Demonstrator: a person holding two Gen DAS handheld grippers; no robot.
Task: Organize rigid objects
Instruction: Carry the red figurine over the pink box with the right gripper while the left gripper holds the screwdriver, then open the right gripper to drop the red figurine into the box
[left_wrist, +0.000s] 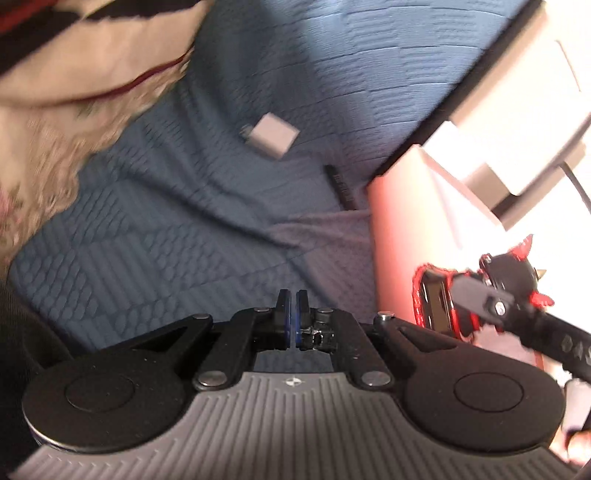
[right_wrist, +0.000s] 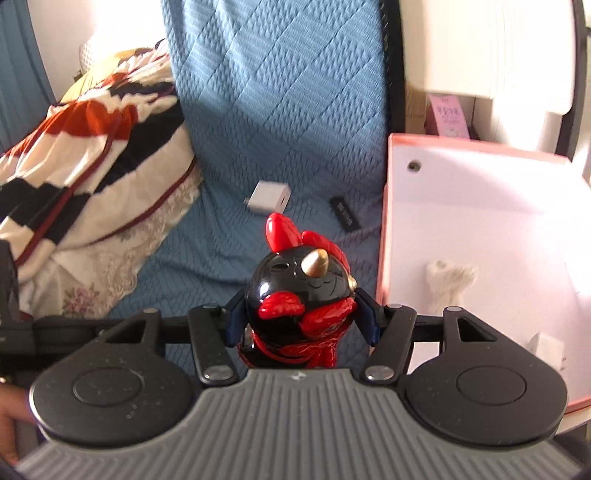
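1. Left wrist view: left tool (left_wrist: 292, 317), pads together and empty, hovers over the blue bed cover (left_wrist: 184, 229).
2. White adapter (right_wrist: 269, 196) and black stick (right_wrist: 345, 213) lie unsorted.
3. Right tool (right_wrist: 301, 317) clamps the figurine (right_wrist: 301, 291), beside the pink box (right_wrist: 384, 258), which holds two items; room remains.

Both wrist views look down close over the blue quilt (right_wrist: 280, 92); they share, though blurred, the white adapter (left_wrist: 271, 136).
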